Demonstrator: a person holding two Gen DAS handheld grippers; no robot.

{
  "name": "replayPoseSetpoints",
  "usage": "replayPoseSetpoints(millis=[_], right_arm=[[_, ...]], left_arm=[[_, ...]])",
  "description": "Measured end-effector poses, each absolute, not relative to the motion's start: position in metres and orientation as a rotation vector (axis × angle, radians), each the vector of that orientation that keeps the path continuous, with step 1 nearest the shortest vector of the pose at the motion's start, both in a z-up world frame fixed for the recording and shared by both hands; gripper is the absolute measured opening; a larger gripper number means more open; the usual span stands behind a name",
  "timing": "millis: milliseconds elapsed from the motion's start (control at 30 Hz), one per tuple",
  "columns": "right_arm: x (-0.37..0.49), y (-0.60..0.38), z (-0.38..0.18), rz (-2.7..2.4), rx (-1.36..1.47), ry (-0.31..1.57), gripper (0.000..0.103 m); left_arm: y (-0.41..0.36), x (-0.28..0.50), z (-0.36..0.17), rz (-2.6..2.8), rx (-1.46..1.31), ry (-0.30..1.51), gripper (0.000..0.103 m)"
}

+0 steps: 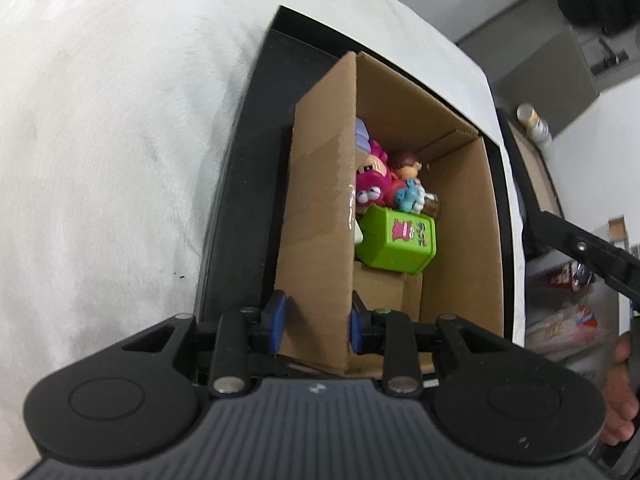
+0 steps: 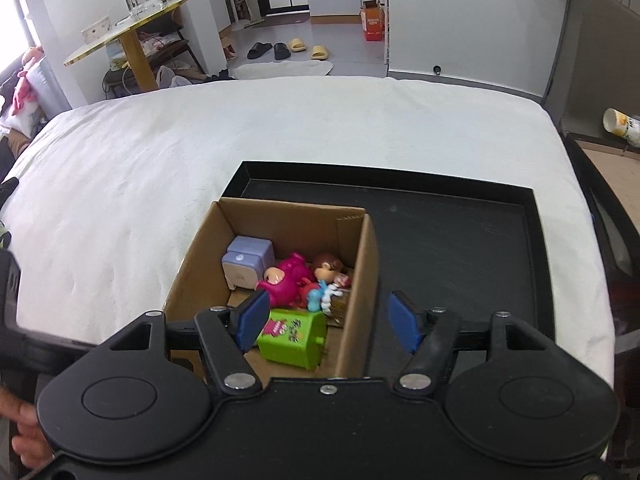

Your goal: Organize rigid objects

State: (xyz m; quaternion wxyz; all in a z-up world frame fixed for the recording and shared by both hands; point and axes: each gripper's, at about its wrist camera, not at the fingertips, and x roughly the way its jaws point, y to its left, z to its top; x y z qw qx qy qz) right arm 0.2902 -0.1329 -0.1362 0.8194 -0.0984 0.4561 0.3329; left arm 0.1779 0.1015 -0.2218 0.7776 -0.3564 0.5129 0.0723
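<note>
A white bed [image 2: 200, 152] fills the room's foreground, carrying a black tray [image 2: 460, 264]. In the tray stands a cardboard box [image 2: 356, 280]. Inside it we see a green tin [image 2: 294, 338], a pink toy [image 2: 284, 280], a doll [image 2: 326, 268] and a lilac cube [image 2: 248, 260], all piled together. Our left hand-held gripper [image 1: 316, 320] pinches the box's wall between its blue pads. Our right hand-held gripper [image 2: 330, 322] hangs wide, carrying nothing, straddling the box's other wall. We judge the sorting nearly done: nothing loose shows on bed or tray.
</note>
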Motion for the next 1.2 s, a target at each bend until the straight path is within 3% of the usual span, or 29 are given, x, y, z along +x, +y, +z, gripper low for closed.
replayPoseSetpoints(millis=[467, 833, 933, 1033, 1200], right_arm=[[0.281, -0.182, -0.125, 0.648, -0.076, 0.99, 0.071], [0.266, -0.223, -0.104, 0.592, 0.015, 0.954, 0.089], [0.26, -0.232, -0.097, 0.586, 0.025, 0.946, 0.089], [0.252, -0.241, -0.09, 0.586, 0.037, 0.935, 0.093], [0.24, -0.257, -0.08, 0.58, 0.057, 0.908, 0.1]], left_arm=[[0.095, 0.197, -0.202, 0.166, -0.616, 1.223, 0.026], [0.096, 0.187, -0.154, 0.144, -0.495, 1.185, 0.03], [0.092, 0.176, -0.136, 0.131, -0.46, 1.147, 0.031], [0.089, 0.164, -0.117, 0.11, -0.478, 1.094, 0.038], [0.074, 0.137, -0.089, 0.076, -0.491, 1.002, 0.065]])
